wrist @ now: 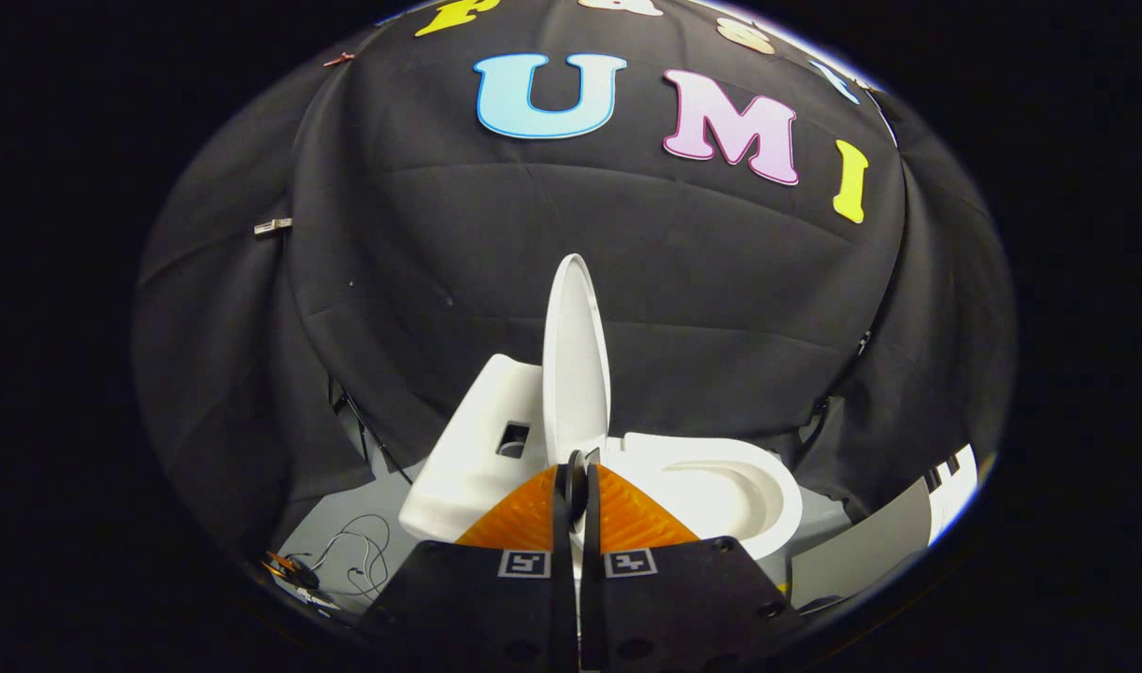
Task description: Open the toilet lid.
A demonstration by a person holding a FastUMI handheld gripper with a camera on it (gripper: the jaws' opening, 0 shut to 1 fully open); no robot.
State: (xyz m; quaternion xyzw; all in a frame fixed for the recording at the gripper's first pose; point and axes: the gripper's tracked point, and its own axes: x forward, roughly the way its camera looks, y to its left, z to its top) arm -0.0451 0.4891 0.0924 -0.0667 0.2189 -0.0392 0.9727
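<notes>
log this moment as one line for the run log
lid: raised upright, seen edge-on | bowl: open | claw: closed on lid's lower edge | tank: beside lid

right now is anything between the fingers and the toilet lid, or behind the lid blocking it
Nothing visible. The gripper has its orange fingers closed together just short of the raised toilet lid, which stands near upright beside the open bowl. Whether they touch it is unclear.

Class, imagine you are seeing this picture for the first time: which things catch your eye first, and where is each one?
First comes the white toilet lid, standing upright just beyond the gripper, whose orange fingers are drawn close together around its lower edge. Beside the lid lies the open toilet bowl; on its other side sits the white tank. Loose cables trail on the grey floor.
</notes>
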